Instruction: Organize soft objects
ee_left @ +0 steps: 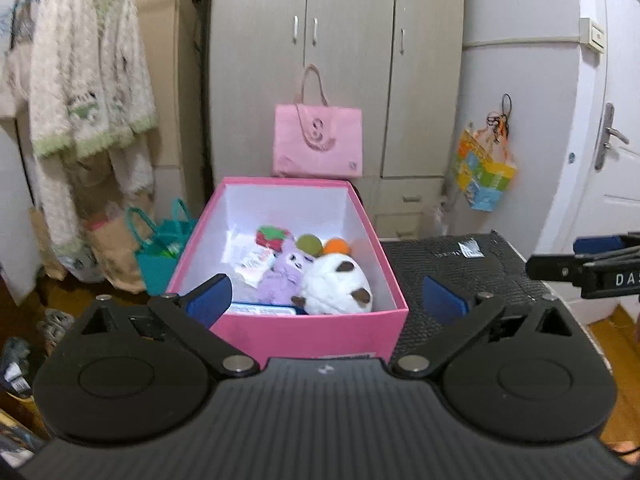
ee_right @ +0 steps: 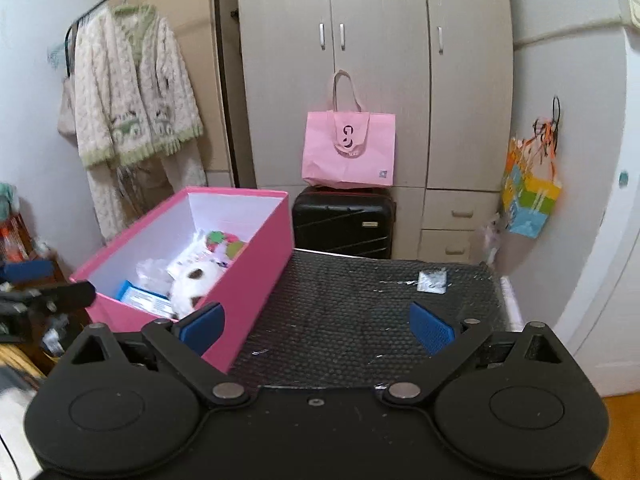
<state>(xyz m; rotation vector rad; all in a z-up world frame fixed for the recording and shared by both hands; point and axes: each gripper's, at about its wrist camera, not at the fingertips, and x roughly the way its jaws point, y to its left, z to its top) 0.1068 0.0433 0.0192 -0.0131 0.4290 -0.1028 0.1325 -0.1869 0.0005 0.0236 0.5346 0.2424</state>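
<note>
Both the left gripper (ee_left: 327,299) and the right gripper (ee_right: 318,326) have their jaws wide open and hold nothing, while the fluffy white plush toy with brown spots (ee_left: 340,286) lies inside the open pink cardboard box (ee_left: 304,334) on the black bumpy table (ee_right: 360,312).

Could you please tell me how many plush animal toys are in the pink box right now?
2. A purple plush lies mid-box, and a white plush with brown patches sits beside it toward the box's right wall. Others may be hidden beneath them in the pink box.
</note>
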